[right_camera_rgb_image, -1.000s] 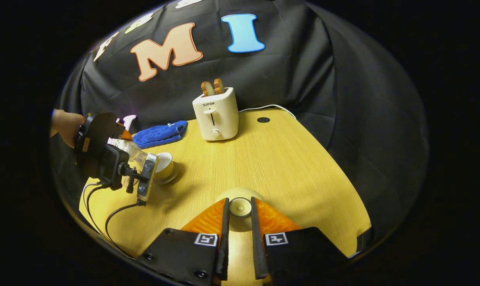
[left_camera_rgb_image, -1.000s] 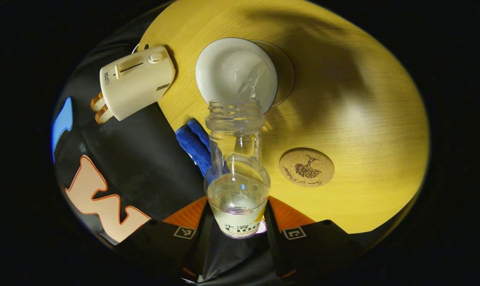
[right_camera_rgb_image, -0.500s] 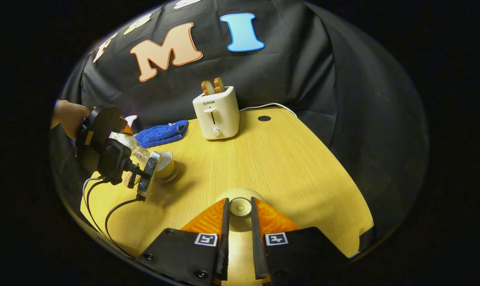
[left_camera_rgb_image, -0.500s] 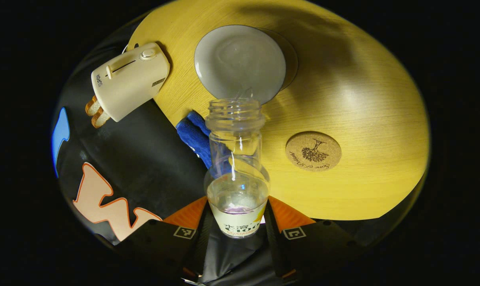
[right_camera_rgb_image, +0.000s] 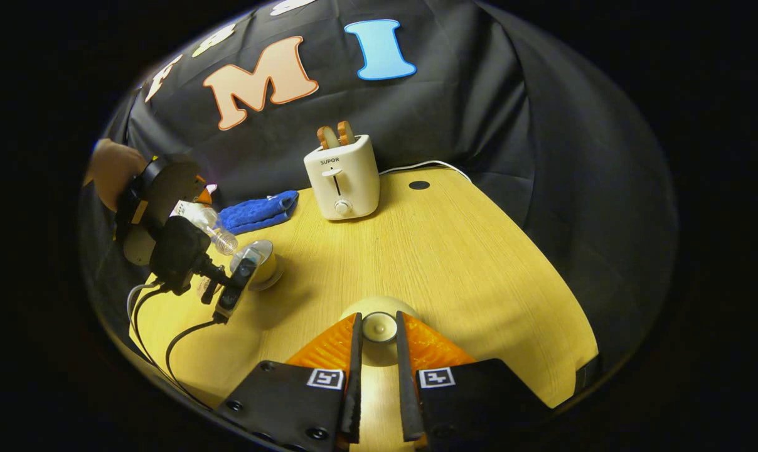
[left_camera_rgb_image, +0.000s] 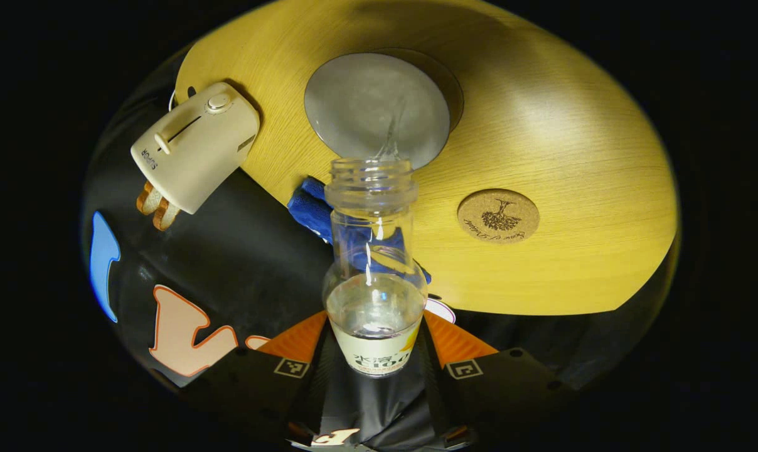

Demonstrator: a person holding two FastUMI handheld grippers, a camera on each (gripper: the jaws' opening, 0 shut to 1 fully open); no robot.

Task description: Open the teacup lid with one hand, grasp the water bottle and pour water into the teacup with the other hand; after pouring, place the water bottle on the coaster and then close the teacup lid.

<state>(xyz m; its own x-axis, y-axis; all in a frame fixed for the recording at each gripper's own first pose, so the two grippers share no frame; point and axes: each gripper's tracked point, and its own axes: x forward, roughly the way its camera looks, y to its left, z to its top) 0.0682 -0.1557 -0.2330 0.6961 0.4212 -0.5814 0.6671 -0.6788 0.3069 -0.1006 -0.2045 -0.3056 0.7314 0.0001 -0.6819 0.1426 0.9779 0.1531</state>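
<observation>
My fingers point(right_camera_rgb_image: 354, 370) close on the knob of the teacup lid point(right_camera_rgb_image: 379, 328), which I hold over the yellow worktop point(right_camera_rgb_image: 454, 270). Far to my left, the other gripper point(right_camera_rgb_image: 184, 248), held by a hand point(right_camera_rgb_image: 109, 172), tips the water bottle point(right_camera_rgb_image: 213, 227) toward the teacup point(right_camera_rgb_image: 263, 267); whether water is flowing I cannot tell from here. A toaster point(right_camera_rgb_image: 342, 176) stands at the back edge, a blue cloth point(right_camera_rgb_image: 256, 212) beside it.
</observation>
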